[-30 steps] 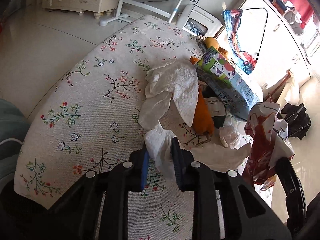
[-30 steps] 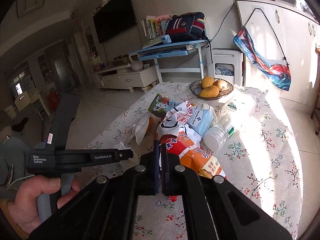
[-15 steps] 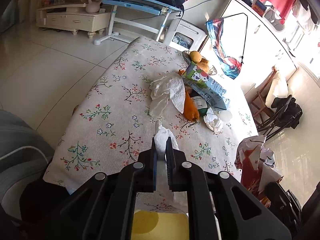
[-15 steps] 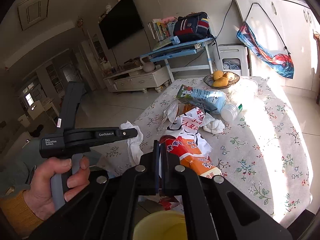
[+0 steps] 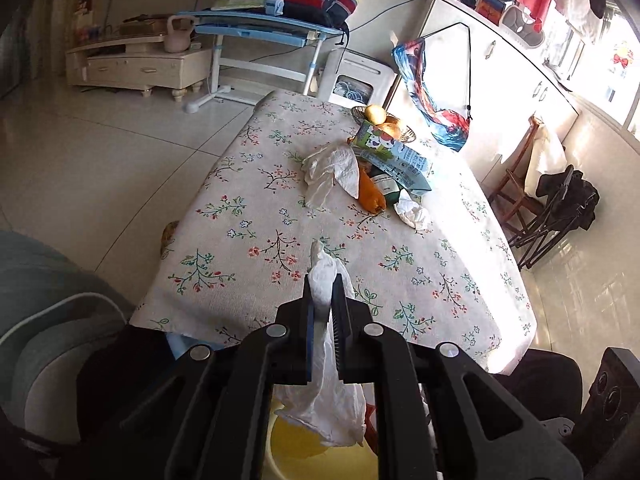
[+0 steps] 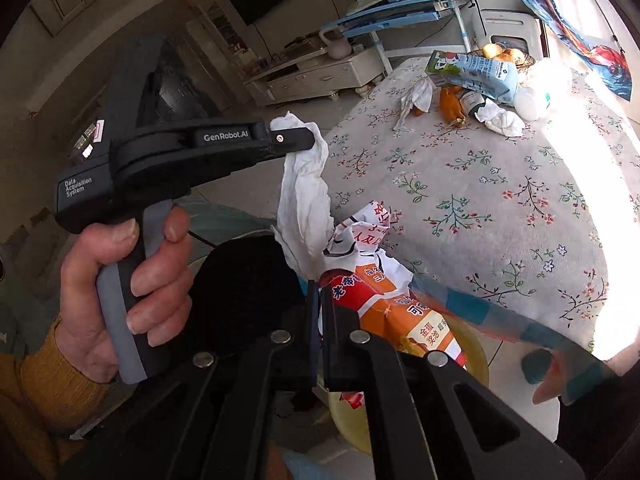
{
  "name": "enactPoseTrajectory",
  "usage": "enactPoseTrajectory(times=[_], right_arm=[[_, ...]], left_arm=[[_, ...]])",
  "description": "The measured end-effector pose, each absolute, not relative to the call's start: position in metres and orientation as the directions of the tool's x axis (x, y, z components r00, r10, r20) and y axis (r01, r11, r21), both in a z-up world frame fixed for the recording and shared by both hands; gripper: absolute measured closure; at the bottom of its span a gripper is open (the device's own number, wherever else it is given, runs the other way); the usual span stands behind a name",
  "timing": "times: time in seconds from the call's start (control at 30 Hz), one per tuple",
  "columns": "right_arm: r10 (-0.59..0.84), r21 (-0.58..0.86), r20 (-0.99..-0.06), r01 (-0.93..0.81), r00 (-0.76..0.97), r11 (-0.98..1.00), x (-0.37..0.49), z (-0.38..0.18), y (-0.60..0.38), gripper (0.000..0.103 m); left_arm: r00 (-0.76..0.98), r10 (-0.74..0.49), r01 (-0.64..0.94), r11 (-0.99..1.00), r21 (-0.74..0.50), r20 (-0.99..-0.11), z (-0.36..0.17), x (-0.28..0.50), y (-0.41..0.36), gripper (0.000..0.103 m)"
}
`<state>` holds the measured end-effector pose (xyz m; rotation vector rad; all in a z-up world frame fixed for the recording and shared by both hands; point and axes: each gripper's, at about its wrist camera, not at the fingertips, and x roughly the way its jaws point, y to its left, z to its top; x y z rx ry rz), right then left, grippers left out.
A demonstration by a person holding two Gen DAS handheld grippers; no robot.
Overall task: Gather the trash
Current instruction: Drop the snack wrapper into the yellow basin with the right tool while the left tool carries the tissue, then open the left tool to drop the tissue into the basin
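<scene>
My left gripper (image 5: 323,294) is shut on a crumpled white tissue (image 5: 326,396) that hangs below the jaws, past the table's near edge and above a yellow bin (image 5: 304,446). In the right wrist view that left gripper (image 6: 308,138), held by a hand (image 6: 132,280), dangles the same tissue (image 6: 306,200). My right gripper (image 6: 320,300) is shut on an orange and white snack bag (image 6: 396,304) over the yellow bin (image 6: 476,354). More trash lies far on the table: a white tissue (image 5: 334,170), an orange wrapper (image 5: 370,194), a milk carton (image 5: 396,156), a tissue ball (image 5: 412,212).
A floral tablecloth (image 5: 260,216) covers the table. A basket of fruit (image 5: 380,118) stands at its far end. A folding chair (image 5: 556,208) stands on the right, a blue desk (image 5: 260,26) and a white cabinet (image 5: 136,66) behind. A grey seat (image 5: 44,320) is at the left.
The left gripper closed on the tissue, lifted it off the table and drew back past the near edge over the bin. The right gripper also pulled the snack bag back and lower over the bin.
</scene>
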<state>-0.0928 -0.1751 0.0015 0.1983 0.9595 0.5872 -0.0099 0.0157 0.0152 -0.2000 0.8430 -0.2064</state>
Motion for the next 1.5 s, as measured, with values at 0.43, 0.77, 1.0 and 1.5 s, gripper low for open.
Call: enactPoseTrajectory(times=[0.43,0.77,1.0,1.5], right_arm=[[0.403,0.327,-0.810,-0.243,0.426,0.913,-0.094,-0.045,-0.187,0.063],[0.338,0.343,-0.706,-0.118,0.622,0.932,-0.105,-0.012,-0.220,0.048],[0.322,0.358,-0.650,-0.097,0.688,0.929,-0.119,0.013,-0.227,0.046],[0.304,0.338,-0.588,-0.113,0.749,0.934,-0.141,0.054,-0.221,0.043]], left_arm=[[0.608,-0.235,0.134,0.972,-0.193,-0.758,-0.013,-0.054,0.011,0.094],[0.586,-0.236,0.229,0.966,-0.121,-0.775,-0.020,-0.090,-0.022,0.094],[0.626,-0.213,0.270,0.962,-0.047,-0.750,-0.004,-0.112,-0.035,0.094],[0.708,-0.162,0.278,0.959,0.061,-0.687,0.018,-0.141,-0.044,0.061]])
